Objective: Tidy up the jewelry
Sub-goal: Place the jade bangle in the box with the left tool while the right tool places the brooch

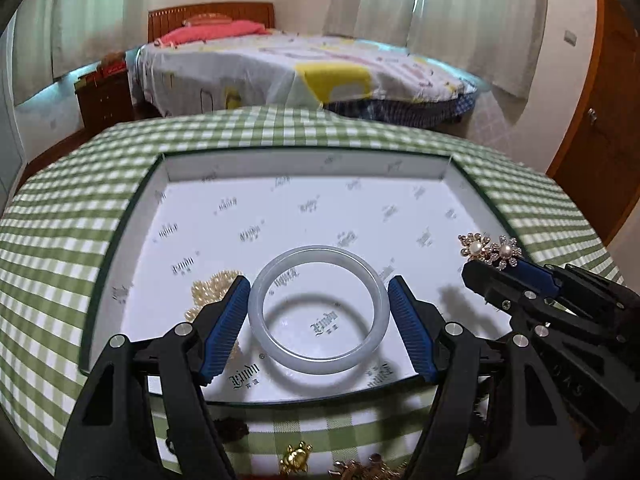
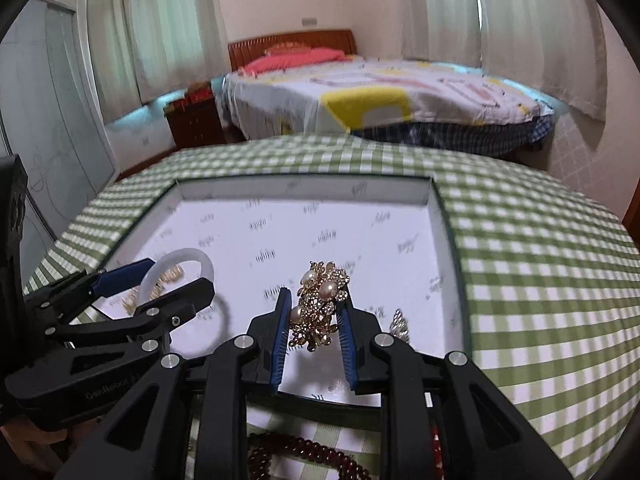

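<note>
Left wrist: bangle (image 1: 318, 308) btwn open left claw (image 1: 318, 320), mid-box (image 1: 304, 168).

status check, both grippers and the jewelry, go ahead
Left gripper open around white bangle in box. Right gripper shut on pearl brooch over box. Nothing blocking.

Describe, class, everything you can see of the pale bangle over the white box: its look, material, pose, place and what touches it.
The bangle is one plain, unbroken ring, milky white and translucent, like jade or glass, smooth and glossy. It sits between the blue pads of the left tool, roughly level. Whether the pads touch it is unclear. Its shadow falls on the printed floor of the white box, so it seems lifted. A pearl strand lies beside it.
</note>
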Tool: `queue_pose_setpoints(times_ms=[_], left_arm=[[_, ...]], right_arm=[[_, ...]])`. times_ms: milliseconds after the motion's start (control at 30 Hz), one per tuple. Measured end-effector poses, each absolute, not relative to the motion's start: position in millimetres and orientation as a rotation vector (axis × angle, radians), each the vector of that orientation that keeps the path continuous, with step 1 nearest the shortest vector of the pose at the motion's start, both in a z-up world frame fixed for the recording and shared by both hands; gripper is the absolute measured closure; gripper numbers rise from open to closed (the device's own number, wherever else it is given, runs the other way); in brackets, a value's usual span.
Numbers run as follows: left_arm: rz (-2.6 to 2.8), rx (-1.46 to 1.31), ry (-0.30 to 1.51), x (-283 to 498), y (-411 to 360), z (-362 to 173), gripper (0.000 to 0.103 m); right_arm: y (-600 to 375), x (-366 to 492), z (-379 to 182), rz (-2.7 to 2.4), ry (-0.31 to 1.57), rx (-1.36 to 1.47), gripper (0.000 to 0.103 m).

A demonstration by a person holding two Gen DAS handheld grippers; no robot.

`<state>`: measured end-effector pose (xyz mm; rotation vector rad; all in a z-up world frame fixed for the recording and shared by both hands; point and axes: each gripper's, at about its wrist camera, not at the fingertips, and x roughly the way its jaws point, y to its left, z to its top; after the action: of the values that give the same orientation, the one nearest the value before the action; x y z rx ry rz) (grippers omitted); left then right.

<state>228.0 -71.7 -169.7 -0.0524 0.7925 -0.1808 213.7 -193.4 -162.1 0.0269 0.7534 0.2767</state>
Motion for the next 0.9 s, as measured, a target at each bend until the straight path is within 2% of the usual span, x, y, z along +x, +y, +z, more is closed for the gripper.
queue_pose_setpoints(times_ms=[367, 500, 567, 900], left_arm=[[-0.191, -0.071, 0.878, 243, -71, -188, 0.034], [-0.191, -0.071, 0.878, 244, -73, -187, 0.034], [-0.191, -0.071, 0.879, 244, -73, -187, 0.033], [-0.200, -0.099, 0.857, 241, -70, -184, 0.026]], right_arm=[[-195, 232, -185, 0.292, 0.866, 0.039, 0.079], [-199, 234, -186, 0.297, 0.877, 0.063, 0.073], [-199, 234, -186, 0.299, 0.876, 0.065, 0.069], [-202, 231, -182, 0.296, 0.847, 0.068, 0.068]])
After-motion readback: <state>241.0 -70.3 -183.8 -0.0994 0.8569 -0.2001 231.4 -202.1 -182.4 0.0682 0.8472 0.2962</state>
